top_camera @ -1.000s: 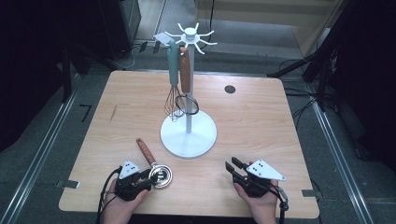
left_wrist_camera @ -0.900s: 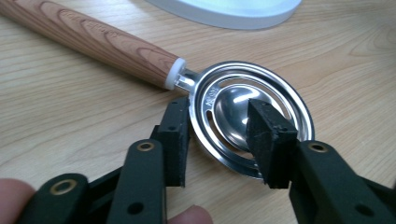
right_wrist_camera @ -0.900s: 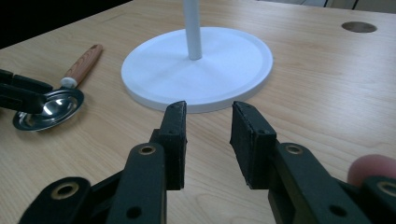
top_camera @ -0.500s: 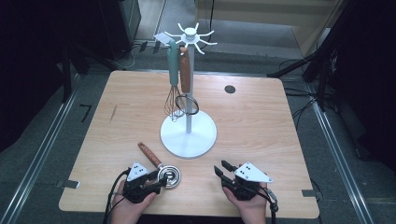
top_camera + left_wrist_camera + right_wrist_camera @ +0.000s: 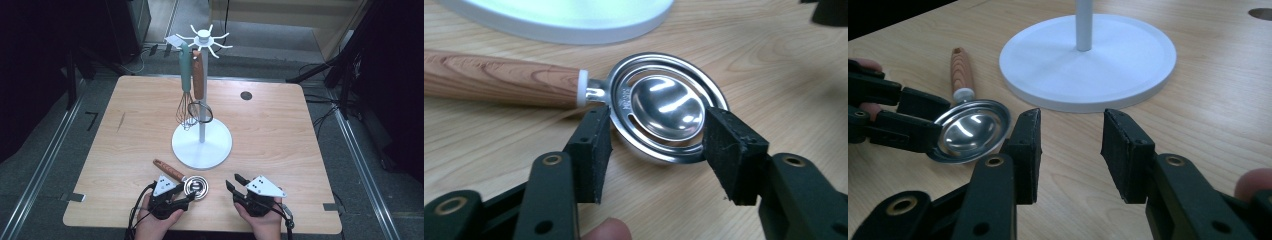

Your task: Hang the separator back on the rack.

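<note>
Your left gripper (image 5: 187, 199) is matte black, with a grey three-cornered plate on top dotted with small dark marks and a black cable trailing off behind it. Your right gripper (image 5: 234, 183) matches it, plate and cable alike. Each jaw arm carries brass-ringed holes, and ahead of them sit square black pads (image 5: 593, 145) of rough foam with small pits.

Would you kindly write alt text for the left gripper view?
The left gripper has its black jaws open on either side of a round metal utensil head with a wooden handle, lying on the wooden table near a white stand base.
</note>
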Action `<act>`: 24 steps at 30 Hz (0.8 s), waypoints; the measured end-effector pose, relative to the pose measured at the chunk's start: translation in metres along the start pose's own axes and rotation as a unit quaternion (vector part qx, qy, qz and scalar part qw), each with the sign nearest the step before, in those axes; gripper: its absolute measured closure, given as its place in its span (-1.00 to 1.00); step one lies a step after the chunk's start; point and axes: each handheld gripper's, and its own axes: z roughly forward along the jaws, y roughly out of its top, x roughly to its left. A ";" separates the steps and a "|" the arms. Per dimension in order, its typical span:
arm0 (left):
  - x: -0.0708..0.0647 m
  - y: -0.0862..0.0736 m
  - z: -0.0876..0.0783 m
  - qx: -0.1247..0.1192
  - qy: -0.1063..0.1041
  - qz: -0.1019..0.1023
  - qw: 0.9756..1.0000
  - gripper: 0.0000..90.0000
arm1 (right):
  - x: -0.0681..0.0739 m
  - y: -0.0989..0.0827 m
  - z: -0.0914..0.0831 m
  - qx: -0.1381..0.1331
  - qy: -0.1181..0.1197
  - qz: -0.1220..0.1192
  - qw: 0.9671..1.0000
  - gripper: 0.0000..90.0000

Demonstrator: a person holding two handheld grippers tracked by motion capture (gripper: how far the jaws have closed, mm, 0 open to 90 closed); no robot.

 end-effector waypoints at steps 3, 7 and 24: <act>0.004 0.001 -0.005 -0.007 -0.001 0.000 1.000 -0.03 | 0.005 0.000 0.002 0.004 0.010 -0.004 1.000 0.37; 0.018 0.001 -0.018 -0.020 0.009 -0.008 1.000 0.29 | 0.011 -0.002 0.006 0.011 0.015 -0.011 1.000 0.38; 0.020 0.006 0.001 0.019 0.010 -0.003 1.000 0.81 | 0.012 -0.003 0.015 0.020 0.031 -0.007 0.999 0.40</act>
